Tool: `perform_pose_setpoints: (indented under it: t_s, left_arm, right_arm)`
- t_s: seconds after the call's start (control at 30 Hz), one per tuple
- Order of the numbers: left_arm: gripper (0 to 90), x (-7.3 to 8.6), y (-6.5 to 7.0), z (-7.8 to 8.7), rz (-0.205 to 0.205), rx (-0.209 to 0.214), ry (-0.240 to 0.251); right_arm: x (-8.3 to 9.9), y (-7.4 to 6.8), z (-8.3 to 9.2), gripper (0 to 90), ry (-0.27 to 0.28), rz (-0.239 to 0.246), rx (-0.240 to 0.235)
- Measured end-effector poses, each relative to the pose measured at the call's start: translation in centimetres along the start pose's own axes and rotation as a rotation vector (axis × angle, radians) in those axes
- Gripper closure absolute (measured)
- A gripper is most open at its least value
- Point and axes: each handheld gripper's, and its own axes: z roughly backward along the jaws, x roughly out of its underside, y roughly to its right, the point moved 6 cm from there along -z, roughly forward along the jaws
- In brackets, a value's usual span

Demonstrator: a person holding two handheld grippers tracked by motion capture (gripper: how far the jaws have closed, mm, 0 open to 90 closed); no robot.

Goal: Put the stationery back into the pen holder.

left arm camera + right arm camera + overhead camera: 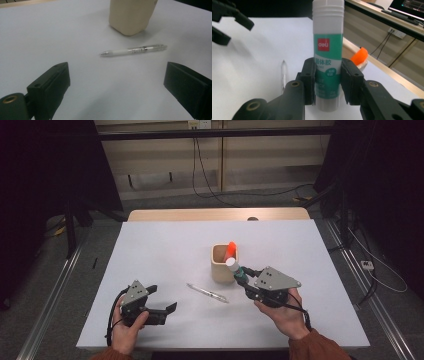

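Observation:
My right gripper (243, 276) is shut on a glue stick (328, 45) with a white cap and a green label; in the high view the glue stick (234, 265) hangs just right of a beige cup (223, 264), its cap near the rim. An orange-tipped item (231, 249) stands in the cup. A clear pen (207, 292) lies on the white table (165, 245) between my two grippers. My left gripper (162, 298) rests low at the front left, open, jaws wide apart and aimed at the pen (133, 50) and the cup (131, 16).
The table's wooden far edge (215, 214) borders a floor with cables (210, 190). Dark curtains hang at both sides. Metal rails (55, 285) run along the table's left and right.

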Motion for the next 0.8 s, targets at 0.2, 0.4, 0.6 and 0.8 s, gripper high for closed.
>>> perform_pose_setpoints:
  t_s: [0.2, 0.4, 0.6, 0.8]
  left_arm:
    - [5.4, 0.1, -0.3, 0.3, 0.013, 0.020, 0.018]
    - [4.7, 0.5, -0.2, 0.3, 0.043, 0.009, 0.021]
    - [4.7, 0.5, 0.0, 0.2, 0.011, 0.013, 0.017]
    - [4.7, 0.6, -0.2, 0.3, 0.012, 0.009, 0.012]
  right_arm:
    - [-1.1, 0.5, -0.4, 67.2, 0.033, -0.067, -0.027]
    - [-1.4, 1.4, -0.6, 67.2, 0.054, -0.114, -0.029]
    - [-2.0, 2.6, -0.6, 67.2, 0.074, -0.152, -0.023]
    - [-2.7, 3.9, -0.9, 67.2, 0.110, -0.222, -0.019]
